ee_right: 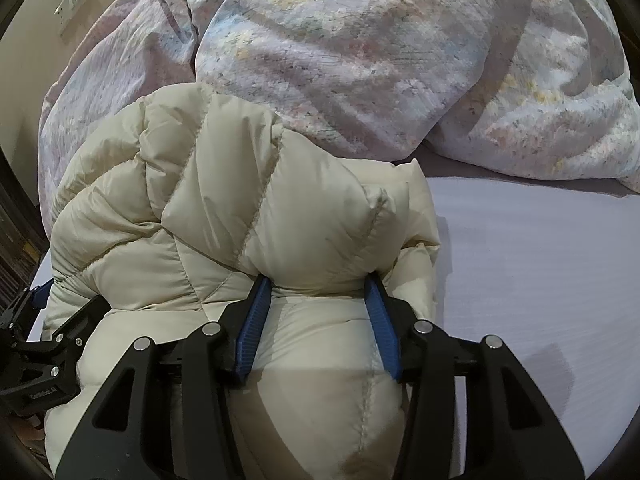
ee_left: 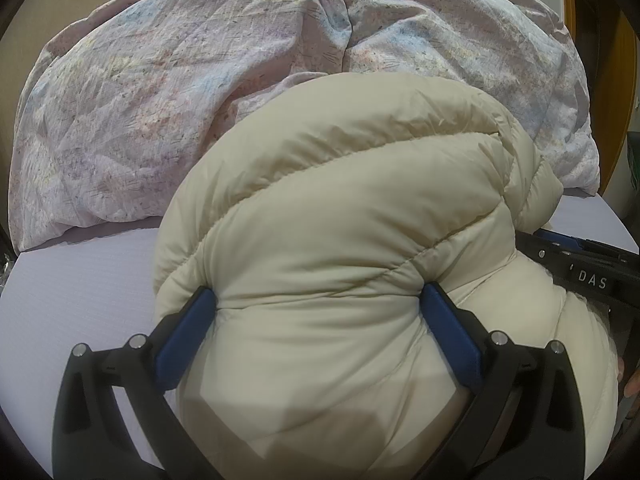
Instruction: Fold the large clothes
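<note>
A cream quilted puffer jacket lies bunched in a thick roll on the bed. In the left wrist view my left gripper is shut on a wide fold of it, and its blue pads dent the fabric on both sides. In the right wrist view the same jacket bulges between the blue pads of my right gripper, which is shut on a narrower fold at the roll's right end. The two grippers hold the roll side by side. The jacket's underside and sleeves are hidden.
A crumpled floral duvet fills the far half of the bed, directly behind the jacket. A pale lilac sheet lies flat to the right and also at the left. A wall switch is at the far left and wooden furniture at the right.
</note>
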`<action>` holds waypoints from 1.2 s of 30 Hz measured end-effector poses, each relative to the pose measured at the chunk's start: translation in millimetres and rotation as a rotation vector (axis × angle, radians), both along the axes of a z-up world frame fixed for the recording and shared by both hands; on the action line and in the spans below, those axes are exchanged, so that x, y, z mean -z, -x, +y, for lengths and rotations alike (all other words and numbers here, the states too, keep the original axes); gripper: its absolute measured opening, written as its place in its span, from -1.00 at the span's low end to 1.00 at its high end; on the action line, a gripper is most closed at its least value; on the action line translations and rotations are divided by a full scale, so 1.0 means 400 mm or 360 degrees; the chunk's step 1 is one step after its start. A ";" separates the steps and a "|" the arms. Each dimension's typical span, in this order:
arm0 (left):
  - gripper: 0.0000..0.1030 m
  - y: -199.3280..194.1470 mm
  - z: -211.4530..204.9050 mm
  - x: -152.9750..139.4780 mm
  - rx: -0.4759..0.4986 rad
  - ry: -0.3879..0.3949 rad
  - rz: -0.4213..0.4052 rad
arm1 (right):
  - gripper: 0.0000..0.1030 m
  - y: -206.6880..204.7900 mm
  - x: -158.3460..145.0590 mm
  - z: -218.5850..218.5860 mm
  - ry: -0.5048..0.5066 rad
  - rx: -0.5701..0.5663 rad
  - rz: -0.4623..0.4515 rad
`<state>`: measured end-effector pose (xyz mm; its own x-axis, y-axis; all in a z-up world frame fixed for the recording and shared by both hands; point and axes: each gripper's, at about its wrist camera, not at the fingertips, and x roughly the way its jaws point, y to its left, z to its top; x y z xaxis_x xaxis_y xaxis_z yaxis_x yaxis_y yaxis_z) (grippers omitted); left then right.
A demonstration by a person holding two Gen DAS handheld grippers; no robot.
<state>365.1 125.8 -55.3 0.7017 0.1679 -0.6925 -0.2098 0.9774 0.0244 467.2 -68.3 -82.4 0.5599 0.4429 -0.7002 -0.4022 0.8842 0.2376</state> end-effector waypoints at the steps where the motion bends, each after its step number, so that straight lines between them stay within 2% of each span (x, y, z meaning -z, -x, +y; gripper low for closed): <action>1: 0.97 0.000 -0.001 0.000 0.0000 -0.0002 -0.0001 | -0.04 0.000 0.000 0.000 0.0005 0.0001 -0.0004; 2: 0.97 0.001 -0.001 -0.001 -0.0001 -0.0006 -0.0004 | -0.03 0.000 0.000 0.001 0.0014 0.0005 -0.0010; 4: 0.96 0.007 0.000 -0.006 -0.0010 -0.0014 -0.0011 | 0.13 0.011 -0.007 0.004 0.0064 0.0040 -0.0054; 5: 0.96 0.016 -0.001 -0.012 -0.0021 -0.0021 -0.0013 | 0.40 0.020 -0.013 0.003 0.0107 0.0076 -0.0082; 6: 0.96 0.027 -0.001 -0.018 -0.0033 -0.0026 -0.0017 | 0.50 0.031 -0.021 -0.004 0.0154 0.0130 -0.0111; 11: 0.96 0.127 -0.001 -0.066 -0.0083 -0.0060 -0.0048 | 0.51 0.090 -0.053 -0.085 0.0075 0.0216 -0.0089; 14: 0.96 0.192 0.003 -0.088 -0.0107 -0.0065 -0.0072 | 0.51 0.138 -0.071 -0.109 0.0114 0.0249 -0.0128; 18: 0.96 0.268 0.005 -0.095 -0.0147 -0.0047 -0.0061 | 0.50 0.214 -0.080 -0.100 0.0246 0.0212 -0.0174; 21: 0.96 0.303 -0.004 -0.095 -0.0157 -0.0043 -0.0049 | 0.50 0.250 -0.028 -0.069 0.0438 0.0177 -0.0177; 22: 0.96 0.317 -0.010 -0.097 -0.0159 -0.0046 -0.0039 | 0.50 0.255 -0.034 -0.073 0.0446 0.0189 -0.0187; 27: 0.96 0.393 -0.029 -0.117 -0.0183 -0.0048 -0.0060 | 0.52 0.293 -0.088 -0.122 0.0329 0.0217 -0.0155; 30: 0.96 0.434 -0.037 -0.124 -0.0195 -0.0009 -0.0058 | 0.70 0.333 -0.108 -0.145 0.0259 0.0206 -0.0146; 36: 0.96 0.505 -0.064 -0.118 -0.0183 0.0079 -0.0018 | 0.89 0.440 -0.128 -0.191 0.0113 0.0154 -0.0081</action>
<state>163.1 100.2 -8.0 0.6876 0.2131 -0.6941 -0.3204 0.9469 -0.0266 291.2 -144.5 -31.0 0.6332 0.3356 -0.6975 -0.3242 0.9332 0.1547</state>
